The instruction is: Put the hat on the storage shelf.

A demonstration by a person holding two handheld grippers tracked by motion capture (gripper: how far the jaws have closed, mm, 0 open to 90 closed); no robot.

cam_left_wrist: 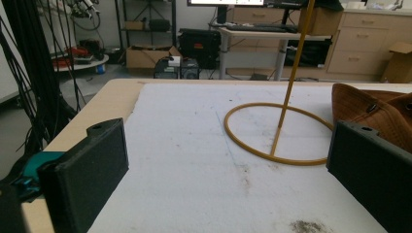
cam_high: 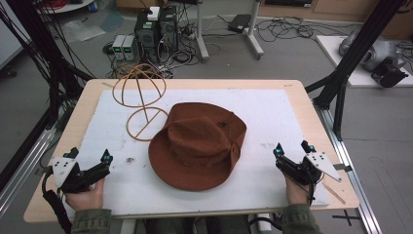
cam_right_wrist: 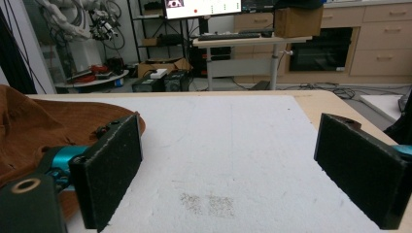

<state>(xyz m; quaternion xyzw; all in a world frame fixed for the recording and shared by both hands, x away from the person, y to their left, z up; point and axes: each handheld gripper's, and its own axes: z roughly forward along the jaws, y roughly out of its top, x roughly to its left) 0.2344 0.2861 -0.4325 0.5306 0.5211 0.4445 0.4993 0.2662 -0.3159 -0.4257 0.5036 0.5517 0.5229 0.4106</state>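
A soft brown suede brimmed hat (cam_high: 198, 145) is lying beside a thin wire hat stand (cam_high: 141, 100); the left gripper (cam_high: 89, 156) and right gripper (cam_high: 292, 147) are resting with jaws apart.

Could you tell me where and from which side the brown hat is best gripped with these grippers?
Probably the brim: it is the thin, flat part of the brown hat, spreading over the white mat. Each open gripper, left and right, could come in from its own side and pinch the nearest edge; the crown looks too wide.
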